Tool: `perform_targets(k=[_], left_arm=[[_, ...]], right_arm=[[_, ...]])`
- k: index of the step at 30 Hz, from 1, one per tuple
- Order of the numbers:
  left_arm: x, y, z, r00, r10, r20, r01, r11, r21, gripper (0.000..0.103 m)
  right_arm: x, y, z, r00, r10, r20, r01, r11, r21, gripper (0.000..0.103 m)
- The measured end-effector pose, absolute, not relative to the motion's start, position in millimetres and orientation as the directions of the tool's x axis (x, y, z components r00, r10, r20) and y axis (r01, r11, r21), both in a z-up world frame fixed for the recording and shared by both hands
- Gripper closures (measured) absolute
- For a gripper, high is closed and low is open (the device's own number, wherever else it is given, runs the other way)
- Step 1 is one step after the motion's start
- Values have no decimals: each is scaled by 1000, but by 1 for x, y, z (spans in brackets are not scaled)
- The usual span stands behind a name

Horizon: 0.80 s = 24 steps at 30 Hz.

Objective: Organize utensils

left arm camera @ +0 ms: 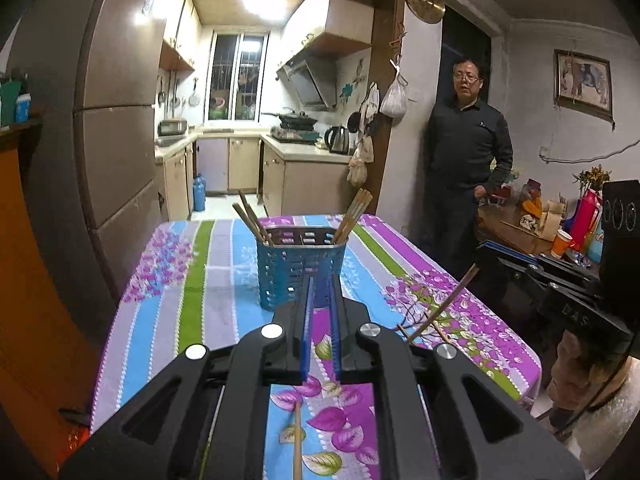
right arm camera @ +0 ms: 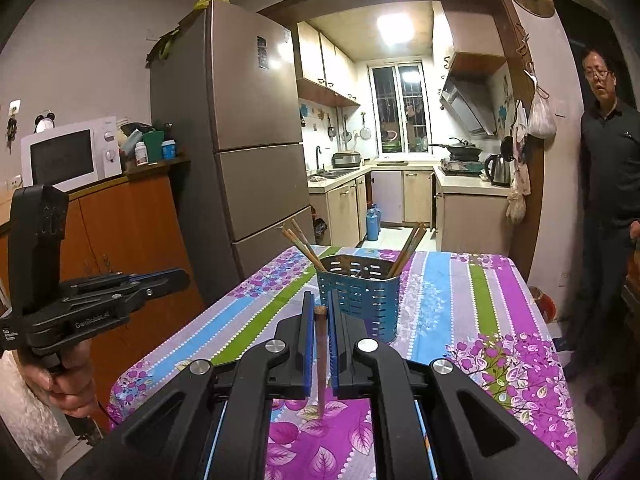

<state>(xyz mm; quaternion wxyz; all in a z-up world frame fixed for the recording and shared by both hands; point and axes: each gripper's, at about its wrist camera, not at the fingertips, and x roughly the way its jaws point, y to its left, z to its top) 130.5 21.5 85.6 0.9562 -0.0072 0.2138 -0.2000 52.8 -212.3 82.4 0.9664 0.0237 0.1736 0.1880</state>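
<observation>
Both wrist views look forward along their own tongs, low over the desk (left arm camera: 192,280), toward the kitchen doorway. They share the blue utensil holder (left arm camera: 298,270) at frame centre; the right wrist view sits slightly farther back, showing the holder (right arm camera: 360,296) and fridge (right arm camera: 256,128) upper left.

A blue perforated metal utensil holder (left arm camera: 301,267) stands upright mid-table toward the far edge, wooden chopsticks (left arm camera: 251,217) leaning out both sides. Loose brown wooden chopsticks (left arm camera: 434,320) lie crossed near the table's right edge; another (left arm camera: 297,440) lies at the near edge.
</observation>
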Motion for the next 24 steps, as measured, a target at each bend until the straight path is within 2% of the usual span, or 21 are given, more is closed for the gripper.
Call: perform_targets(k=[3, 7, 8, 9, 10, 11, 13, 16, 21, 22, 24], left_arm=[[135, 18, 77, 876, -311, -368, 338, 941, 8, 97], [132, 35, 36, 869, -284, -406, 324, 945, 32, 97], [126, 40, 22, 879, -224, -422, 272, 961, 56, 97], [114, 51, 16, 869, -221, -443, 256, 967, 19, 97], [97, 61, 17, 866, -269, -422, 286, 958, -23, 97], [69, 72, 20, 886, -270, -378, 287, 958, -10, 97], [30, 87, 15, 908, -199, -369, 247, 965, 88, 97], [-12, 112, -12, 884, -142, -446, 235, 958, 161, 96], [-51, 123, -79, 831, -138, -539, 218, 972, 88, 96], [-54, 121, -88, 826, -155, -542, 231, 970, 75, 94], [-54, 116, -104, 815, -196, -545, 259, 965, 40, 77]], right_arm=[[52, -211, 80, 862, 388, -327, -362, 922, 140, 95], [36, -208, 62, 851, 409, -330, -376, 913, 159, 95], [32, -207, 58, 848, 412, -332, -380, 911, 160, 95], [26, -206, 54, 845, 418, -332, -387, 908, 158, 95], [17, -205, 53, 846, 423, -324, -397, 906, 146, 95], [11, -206, 53, 844, 429, -321, -406, 903, 140, 95], [5, -208, 53, 839, 443, -316, -418, 897, 145, 95], [3, -211, 52, 829, 465, -309, -434, 885, 169, 95], [-3, -204, 51, 819, 490, -297, -448, 871, 203, 95], [-5, -203, 52, 817, 495, -297, -451, 868, 205, 95], [-11, -198, 55, 816, 497, -295, -458, 868, 194, 95]])
